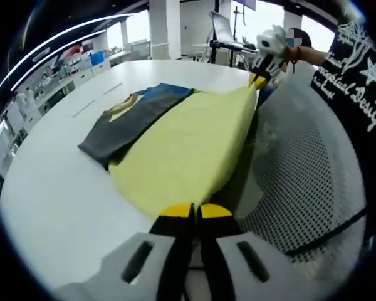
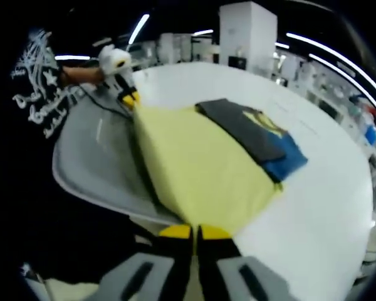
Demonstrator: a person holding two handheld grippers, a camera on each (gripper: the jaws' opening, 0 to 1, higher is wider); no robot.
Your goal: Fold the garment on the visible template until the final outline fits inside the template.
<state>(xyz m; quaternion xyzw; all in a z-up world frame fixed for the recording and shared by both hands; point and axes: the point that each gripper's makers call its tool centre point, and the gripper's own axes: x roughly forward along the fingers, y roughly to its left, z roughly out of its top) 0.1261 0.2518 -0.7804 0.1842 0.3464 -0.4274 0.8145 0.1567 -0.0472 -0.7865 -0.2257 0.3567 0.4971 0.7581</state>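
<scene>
A yellow cloth (image 1: 188, 144) (image 2: 200, 169) is stretched over the white table's edge, held at two corners. My left gripper (image 1: 195, 212) is shut on its near corner; from the right gripper view the left gripper (image 2: 130, 98) pinches the far corner. My right gripper (image 2: 195, 232) is shut on the other corner, and the left gripper view shows that right gripper (image 1: 258, 79) at the cloth's far tip. A dark grey and blue garment (image 1: 130, 119) (image 2: 254, 135) with a yellow print lies folded beside the yellow cloth, its edge touching or slightly under it.
The white table (image 1: 56, 194) (image 2: 326, 188) extends wide beyond the cloths. A grey mesh chair (image 1: 307, 175) (image 2: 94, 150) stands at the table's edge under the yellow cloth's side. A person's black printed shirt (image 1: 354, 94) (image 2: 37, 106) is close by. Shelves and desks line the background.
</scene>
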